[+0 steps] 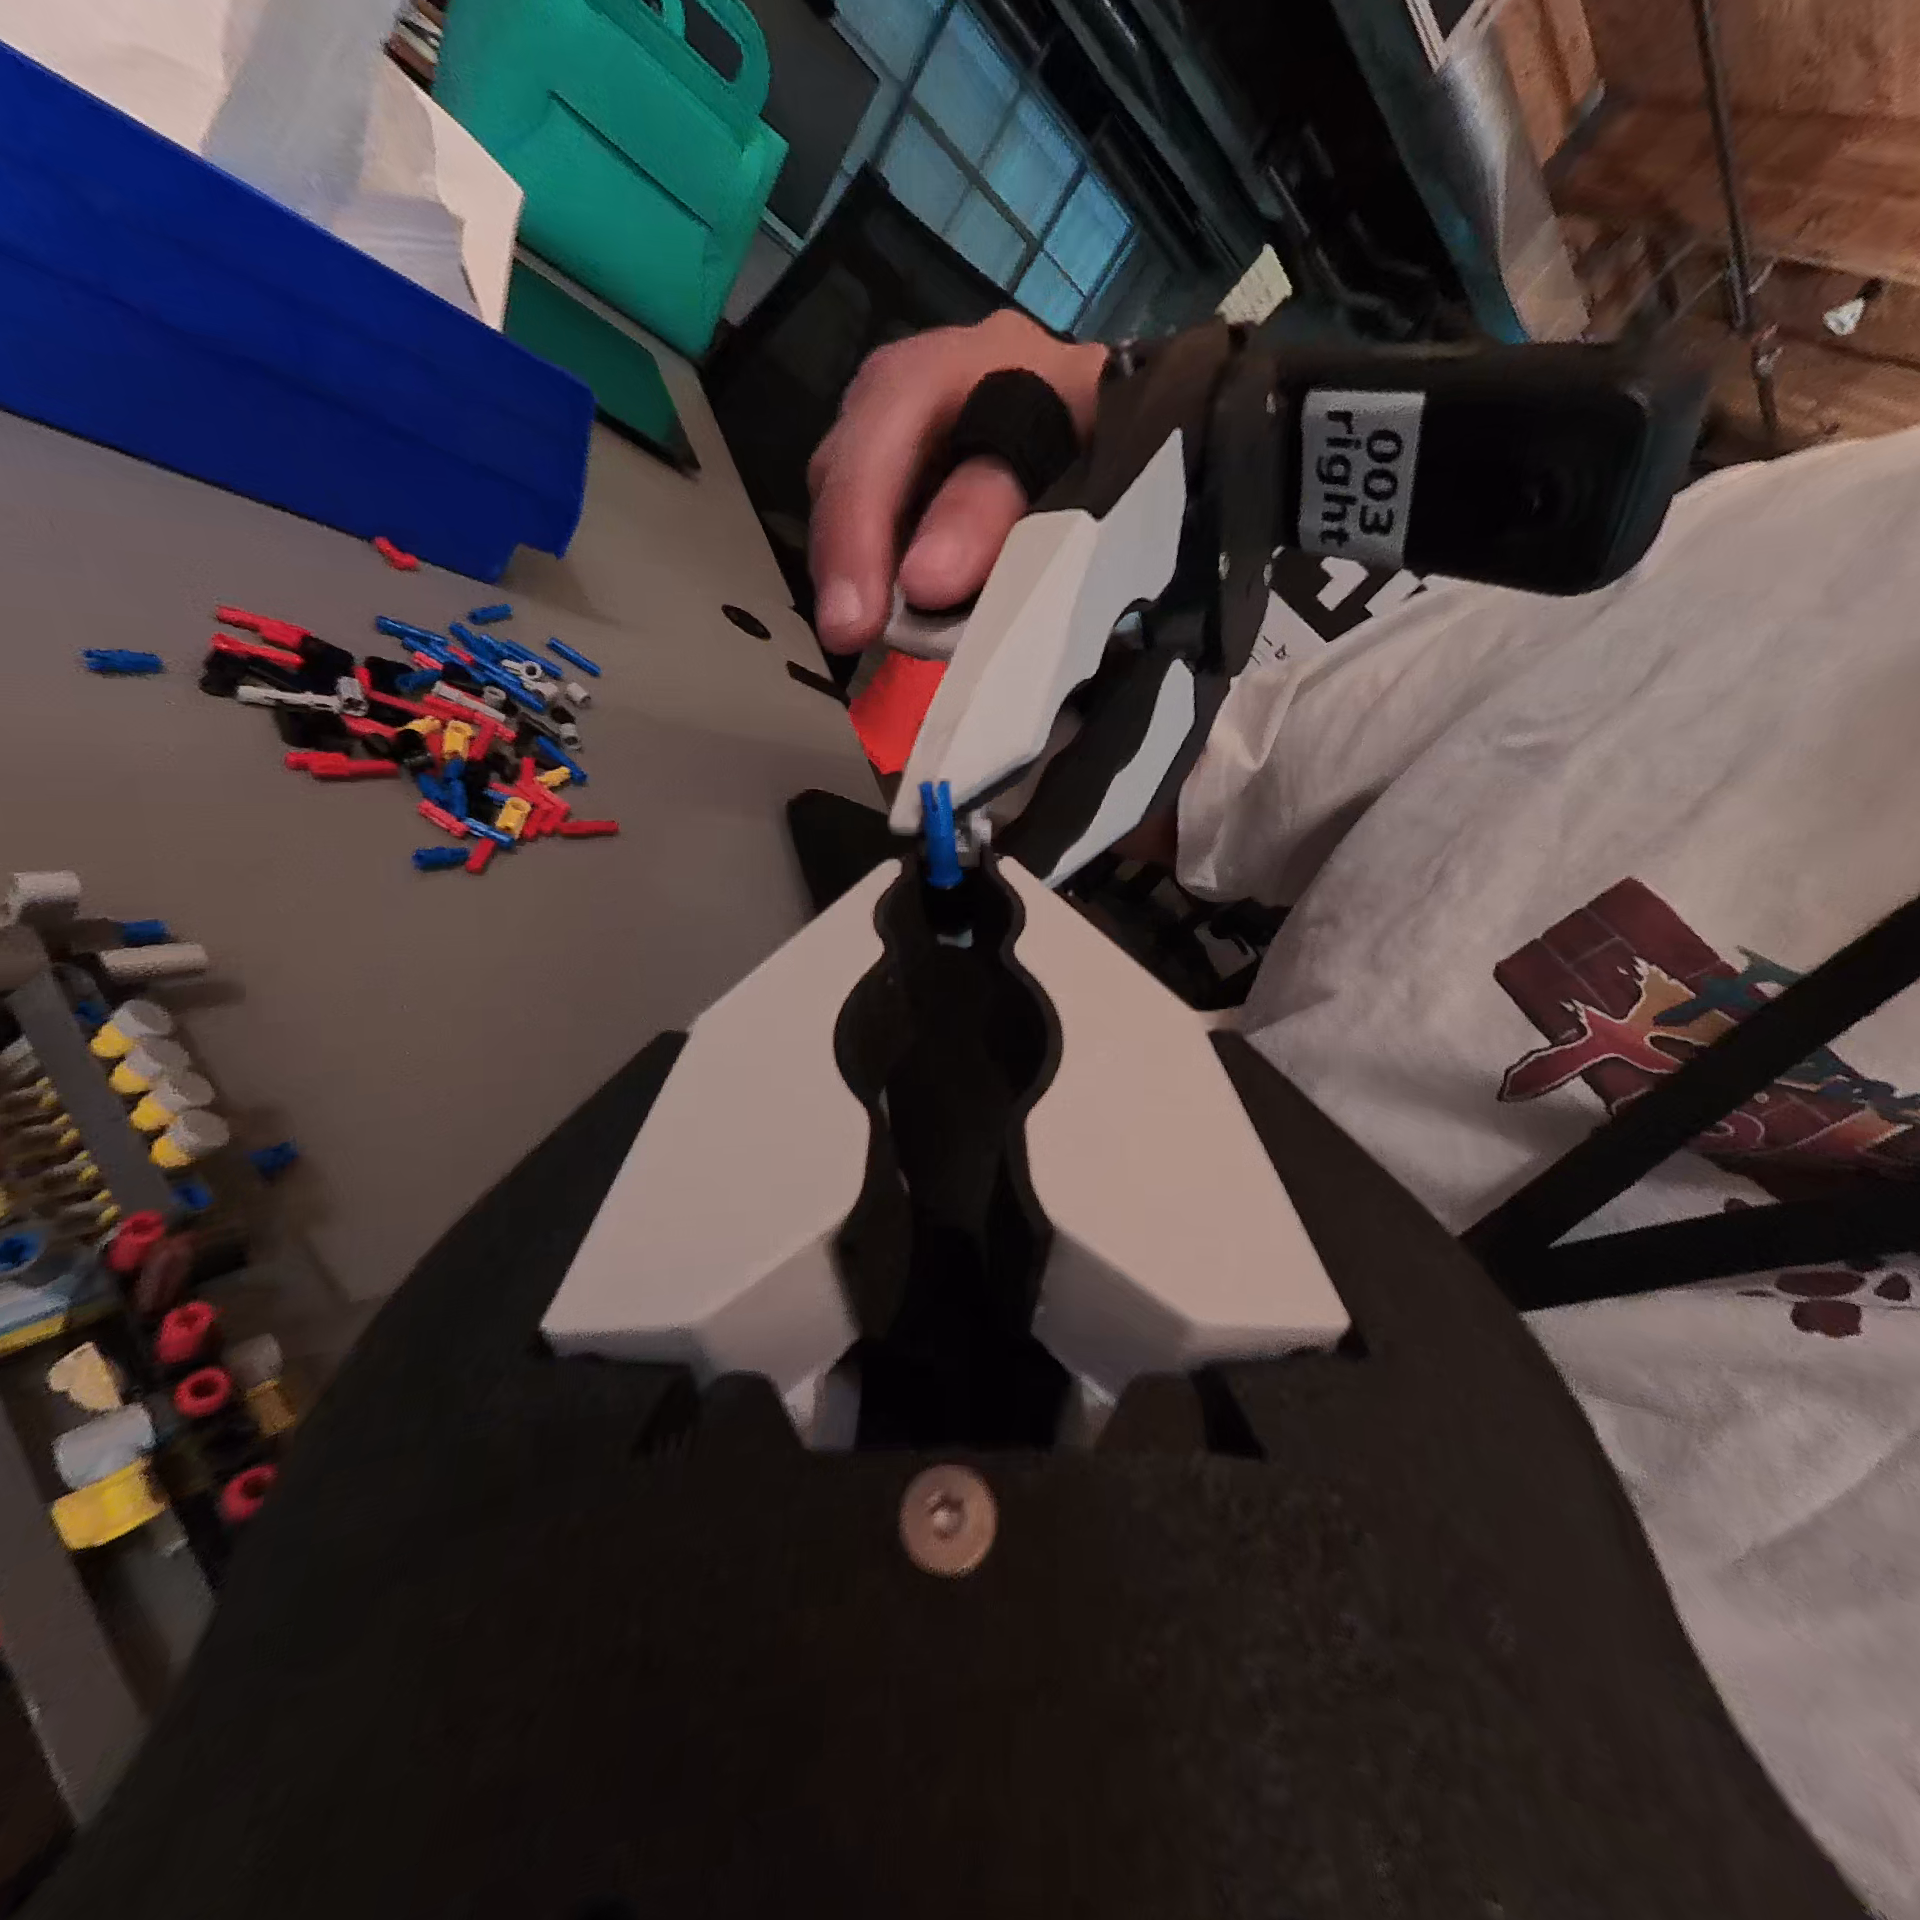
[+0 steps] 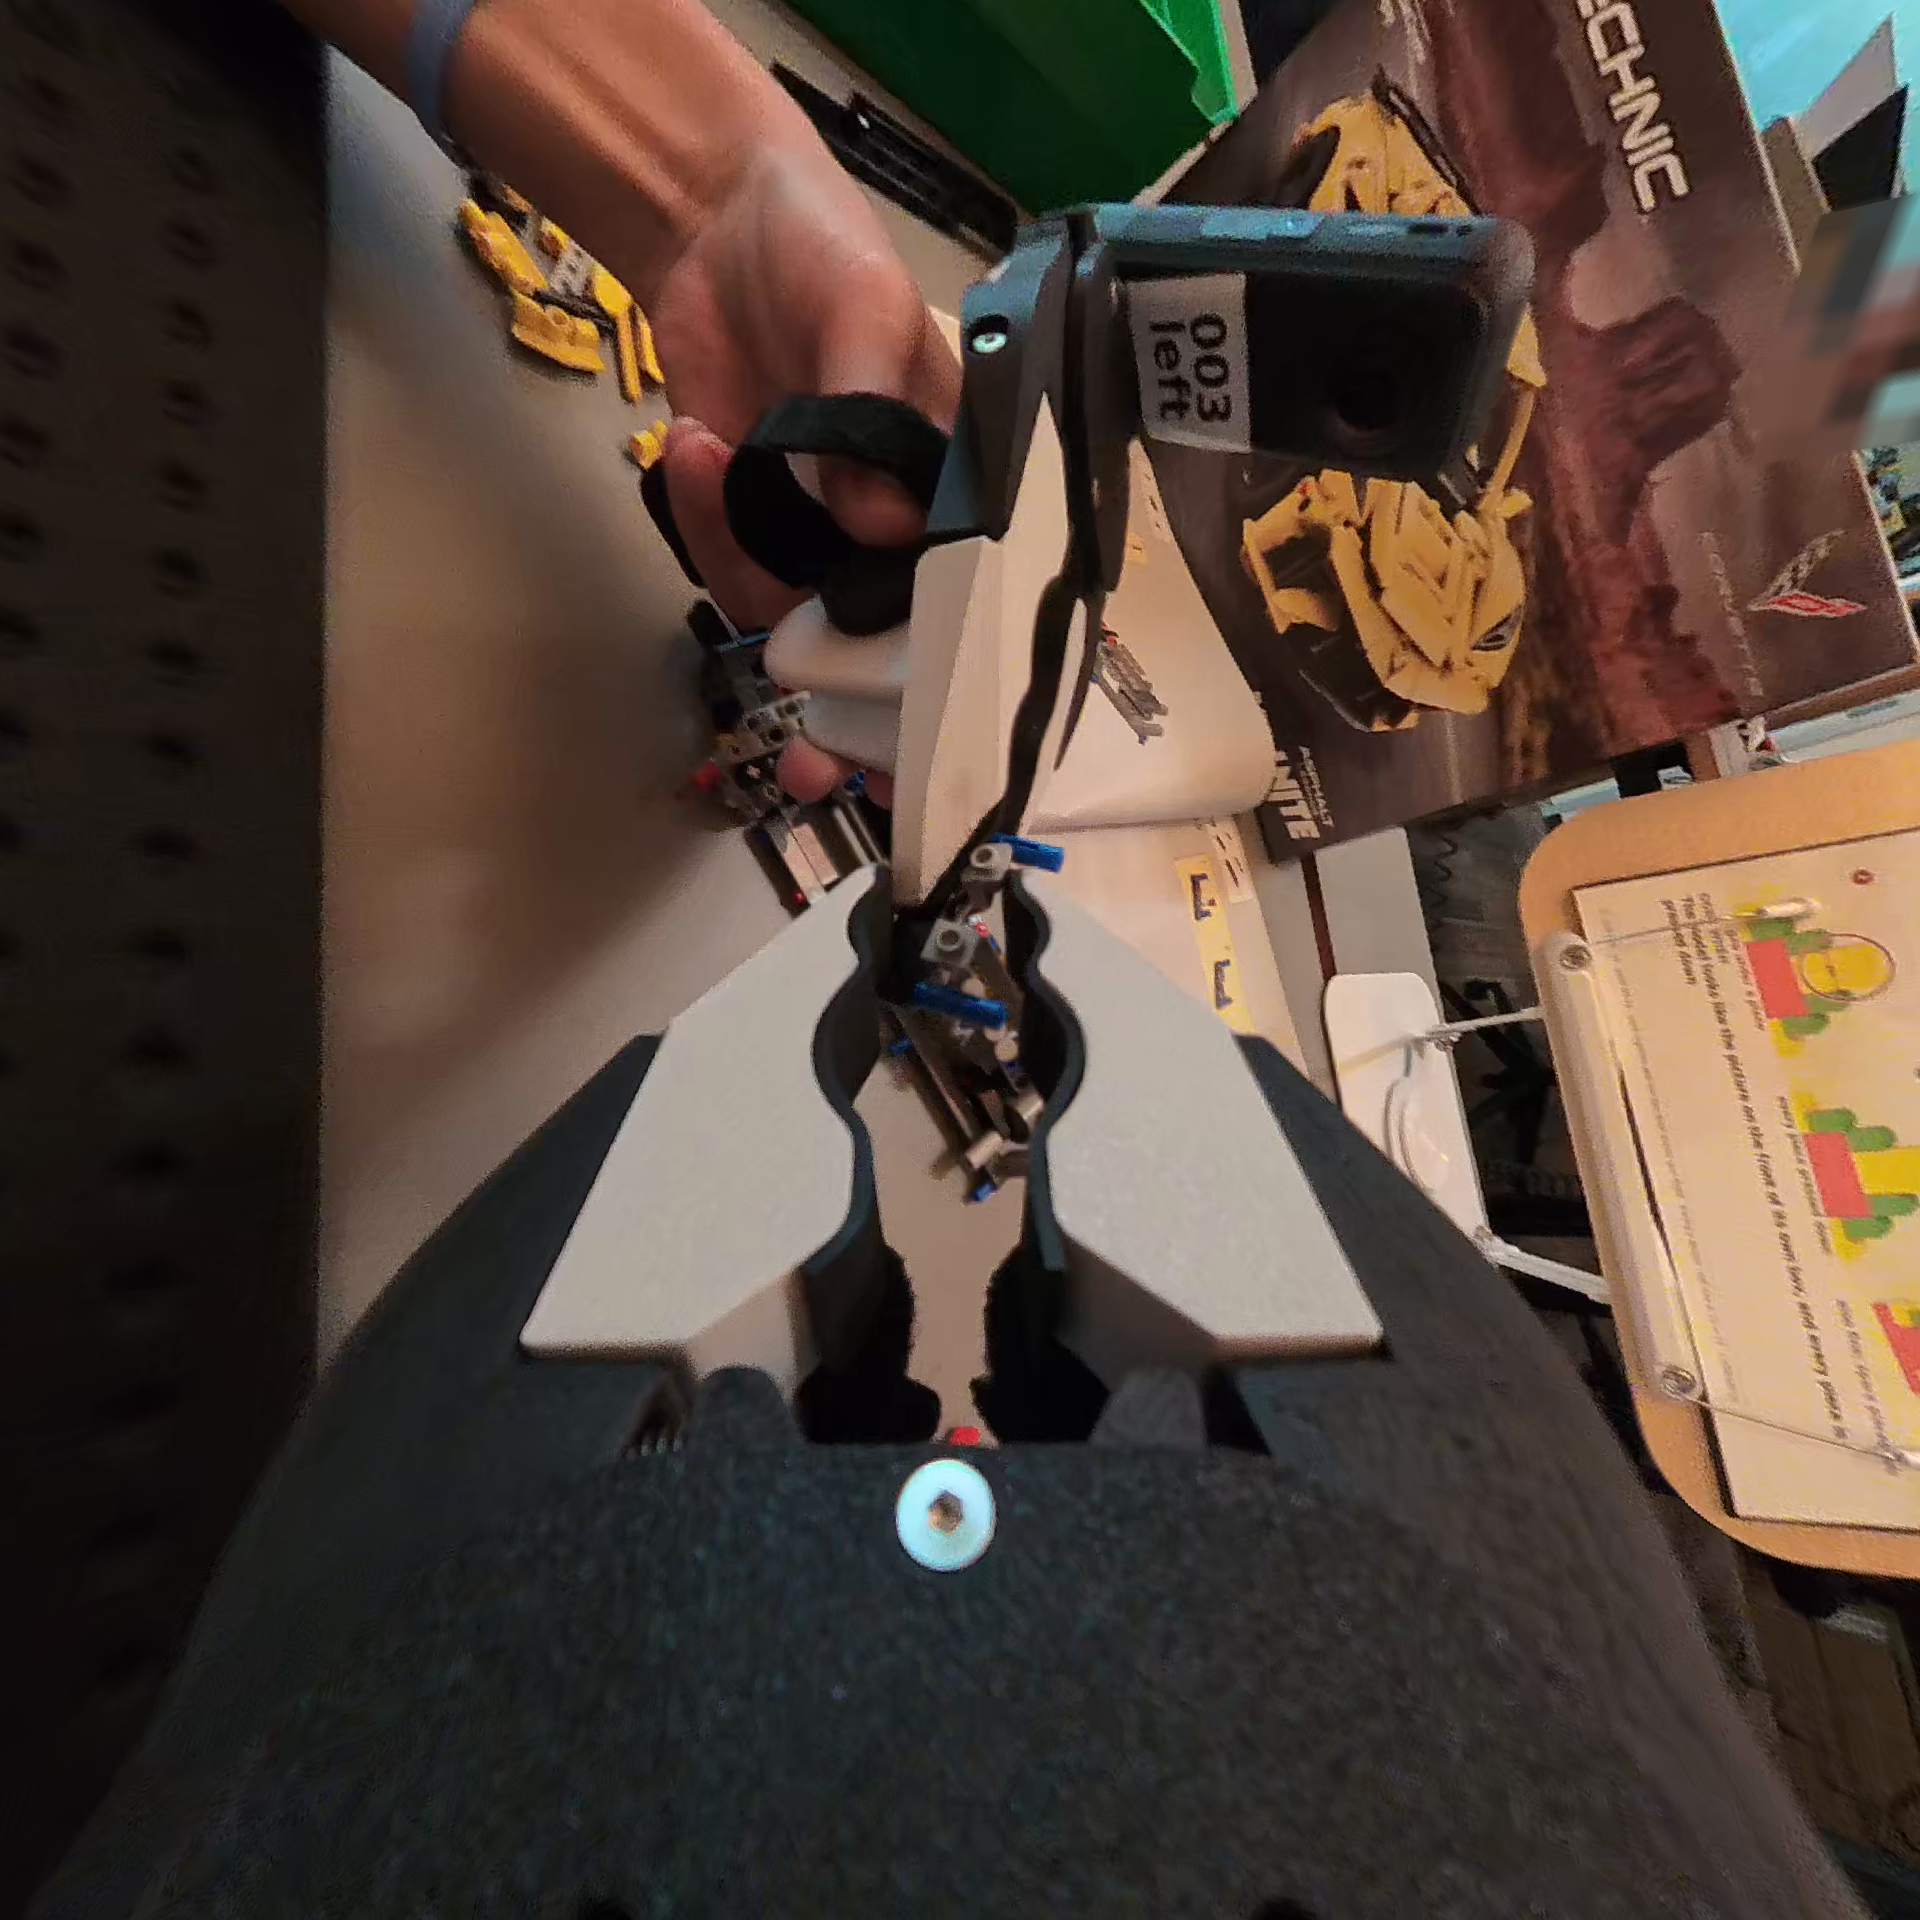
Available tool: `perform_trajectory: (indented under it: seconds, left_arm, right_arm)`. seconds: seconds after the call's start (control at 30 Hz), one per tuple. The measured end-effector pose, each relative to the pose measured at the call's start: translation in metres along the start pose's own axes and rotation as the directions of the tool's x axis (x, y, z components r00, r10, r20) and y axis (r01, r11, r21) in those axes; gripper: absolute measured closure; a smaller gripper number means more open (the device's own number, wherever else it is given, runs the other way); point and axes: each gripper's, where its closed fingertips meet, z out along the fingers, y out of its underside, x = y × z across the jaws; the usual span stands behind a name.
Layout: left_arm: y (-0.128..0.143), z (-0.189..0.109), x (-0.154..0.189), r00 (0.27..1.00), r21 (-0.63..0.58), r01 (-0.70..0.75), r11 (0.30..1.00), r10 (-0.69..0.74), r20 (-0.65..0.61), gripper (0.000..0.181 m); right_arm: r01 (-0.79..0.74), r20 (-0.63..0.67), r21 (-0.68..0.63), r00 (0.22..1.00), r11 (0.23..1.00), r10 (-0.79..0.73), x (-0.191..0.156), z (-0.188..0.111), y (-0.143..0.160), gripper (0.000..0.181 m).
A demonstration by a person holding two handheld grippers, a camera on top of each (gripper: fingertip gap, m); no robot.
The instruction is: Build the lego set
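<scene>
Above the grey table (image 1: 468,1039), a small grey piece (image 2: 987,862) was pinched in the tips of the left gripper (image 1: 943,883), whose fingers were pressed tight together. A blue pin (image 1: 938,831) was stuck in that piece. In the left wrist view the pin's long side ran from 6 to 12 o'clock, with its free end at 12. In the right wrist view it lay from 9 to 3 o'clock, with its free end at 3.

The right gripper (image 2: 951,899) was brought tip to tip with the left one. Its fingers were set a little apart, one on each side of the small piece. Whether the piece was squeezed by them could not be told.

A white label (image 1: 1356,473) with dark writing was stuck on the right gripper's camera, and one like it was seen on the left. At 1 o'clock in the right wrist view a big box (image 2: 1558,623) was propped up, with a yellow car and printed words on it. At 3 o'clock a sheet with brick drawings was kept under a clear cover on a wooden board (image 2: 1621,852); its small writing was too blurred to make out.

A half-built grey frame (image 2: 966,1081) was seen through the gap, lying from 11 to 5 o'clock and partly hidden by the fingers. A pile of loose pieces (image 1: 416,727) lay at 9 o'clock in the left wrist view, and more sorted pieces (image 1: 135,1143) were blurred and cut off at the edge.
</scene>
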Motion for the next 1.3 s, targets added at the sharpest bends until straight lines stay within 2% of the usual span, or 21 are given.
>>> perform_trajectory:
  seconds: [0.1,0.5,0.63,0.77,0.9,1.07,1.2,1.3]
  left_arm:
    - [-0.003,0.001,-0.002,1.000,0.013,-0.003,1.000,0.002,0.022,0.176]
    - [-0.011,-0.001,0.005,0.998,0.063,0.049,0.997,-0.046,-0.041,0.173]
    - [-0.001,0.001,0.003,0.999,0.011,0.032,0.999,-0.032,-0.033,0.175]
    - [0.013,0.007,-0.002,1.000,-0.067,0.031,0.997,-0.031,0.004,0.176]
    - [0.011,0.008,-0.002,0.996,-0.052,0.087,0.995,-0.088,-0.019,0.175]
    - [0.015,0.009,-0.008,0.996,-0.088,-0.045,0.995,0.051,0.069,0.175]
    - [0.009,0.007,-0.008,0.993,-0.067,-0.079,0.995,0.084,0.082,0.175]
    - [0.010,0.007,-0.009,0.988,-0.074,-0.108,0.991,0.115,0.099,0.175]
  right_arm:
    - [0.000,-0.033,-0.019,0.999,1.000,-0.001,0.003,0.001,0.003,0.163]
    - [0.063,-0.168,0.043,0.984,0.997,-0.055,0.012,-0.004,-0.006,0.164]
    - [0.039,-0.115,0.038,0.993,0.999,-0.034,0.002,-0.001,-0.001,0.164]
    - [-0.047,0.008,0.007,0.999,0.999,0.047,-0.014,0.001,0.011,0.163]
    - [-0.120,0.003,0.042,0.993,0.992,0.120,-0.013,-0.002,0.012,0.165]
    - [-0.225,0.044,0.072,0.974,0.972,0.222,-0.014,-0.002,0.013,0.162]
    - [-0.140,-0.021,0.065,0.990,0.988,0.142,-0.009,-0.004,0.011,0.163]
    - [-0.161,-0.006,0.066,0.987,0.985,0.162,-0.007,-0.006,0.008,0.159]
